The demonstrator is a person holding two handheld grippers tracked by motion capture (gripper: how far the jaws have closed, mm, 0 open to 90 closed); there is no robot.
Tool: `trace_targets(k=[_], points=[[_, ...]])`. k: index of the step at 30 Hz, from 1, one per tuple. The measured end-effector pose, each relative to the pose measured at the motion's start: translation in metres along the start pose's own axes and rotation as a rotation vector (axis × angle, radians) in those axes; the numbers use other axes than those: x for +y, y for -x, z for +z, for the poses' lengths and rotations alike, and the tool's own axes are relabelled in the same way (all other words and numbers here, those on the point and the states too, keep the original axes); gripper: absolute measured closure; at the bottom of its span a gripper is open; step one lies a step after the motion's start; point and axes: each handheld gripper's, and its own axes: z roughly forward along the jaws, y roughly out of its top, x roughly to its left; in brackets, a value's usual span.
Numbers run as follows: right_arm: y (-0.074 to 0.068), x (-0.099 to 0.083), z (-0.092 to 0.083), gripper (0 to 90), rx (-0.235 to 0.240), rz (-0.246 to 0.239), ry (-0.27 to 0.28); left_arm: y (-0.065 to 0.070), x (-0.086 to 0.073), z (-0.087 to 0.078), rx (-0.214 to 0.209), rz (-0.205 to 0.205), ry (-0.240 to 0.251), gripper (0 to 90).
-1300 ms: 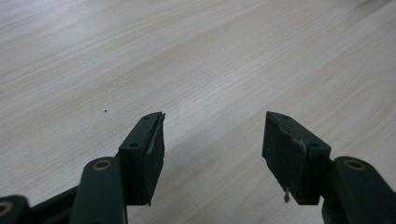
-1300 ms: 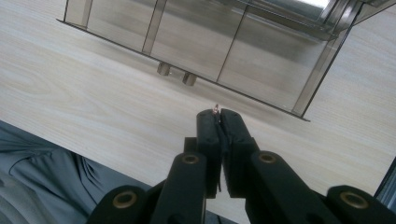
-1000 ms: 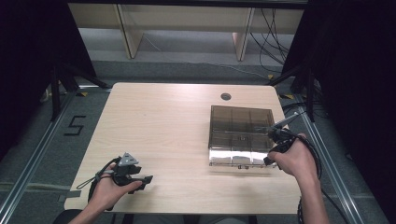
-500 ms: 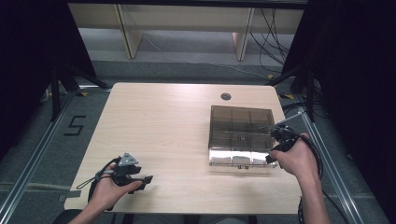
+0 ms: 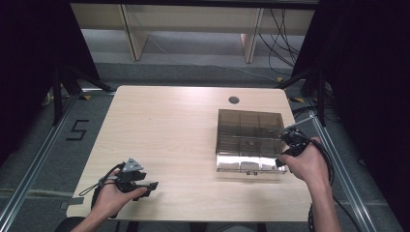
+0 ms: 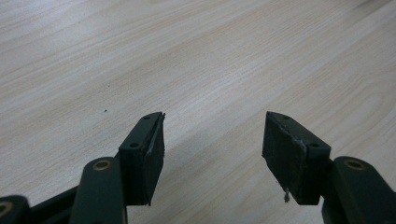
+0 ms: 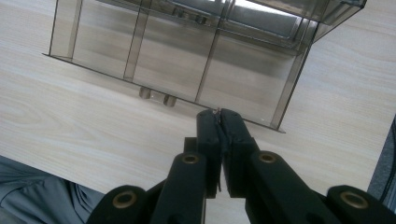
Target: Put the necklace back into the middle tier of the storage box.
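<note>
One clear box (image 5: 249, 140) is being seen on one table (image 5: 164, 130). Two grippers, left gripper (image 5: 152, 185) and right gripper (image 5: 279, 161), are being held by two hands.

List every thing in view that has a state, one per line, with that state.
Organiser box: smoky clear plastic, lid closed, flat on the table.
Left tongs: jaws open, nothing between them, low over bare wood.
Right tongs: jaws shut, empty, tips at the box's near edge.
</note>
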Motion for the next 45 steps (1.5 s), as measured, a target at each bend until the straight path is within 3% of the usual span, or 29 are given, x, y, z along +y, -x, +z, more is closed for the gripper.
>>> trace_targets(k=[5,8,12,13,15,16,19,20,21,33,36,37,41,45], points=[[0.002,0.001,0.0,87.4,-0.001,-0.027,0.012,0.0,0.0,0.0,0.001,0.001,0.001,38.4],[-0.001,0.001,0.0,87.4,-0.005,0.021,0.019,0.0,0.0,0.0,0.0,-0.002,0.001,38.5],[0.003,0.002,0.0,87.4,-0.01,-0.008,0.03,0.0,0.0,0.0,0.0,-0.001,0.0,38.5],[0.0,0.002,-0.001,87.4,-0.01,0.023,0.024,0.0,0.0,0.0,0.0,-0.001,0.0,38.5],[0.0,0.002,-0.001,87.4,-0.01,0.024,0.028,0.0,0.0,0.0,0.0,-0.002,0.0,38.5],[-0.002,0.003,-0.001,87.4,0.013,0.045,0.049,0.0,0.0,0.0,0.0,-0.001,0.0,38.5],[-0.002,0.003,0.0,87.4,0.011,0.039,0.054,0.0,0.0,0.001,0.0,-0.002,0.001,38.5],[-0.004,0.003,0.0,87.4,0.016,0.071,0.046,0.0,0.0,0.001,0.0,-0.001,0.001,38.5],[-0.001,0.003,0.001,87.4,0.016,0.047,0.057,0.0,0.0,0.001,-0.001,-0.002,0.0,38.5],[0.0,0.005,0.005,87.4,0.01,0.047,0.087,0.0,0.0,0.001,-0.001,-0.002,0.0,38.5],[0.0,0.006,0.006,87.4,0.008,0.057,0.087,0.0,0.0,0.001,-0.001,-0.002,0.0,38.4],[-0.003,0.006,0.007,87.4,0.013,0.089,0.082,0.0,0.0,0.0,-0.001,-0.001,0.0,38.5],[-0.002,0.006,0.008,87.4,0.018,0.085,0.084,0.0,0.0,0.0,-0.001,-0.001,0.0,38.5],[0.003,0.007,0.012,87.4,0.006,0.046,0.097,0.0,0.0,0.0,-0.001,-0.002,0.0,38.5]])
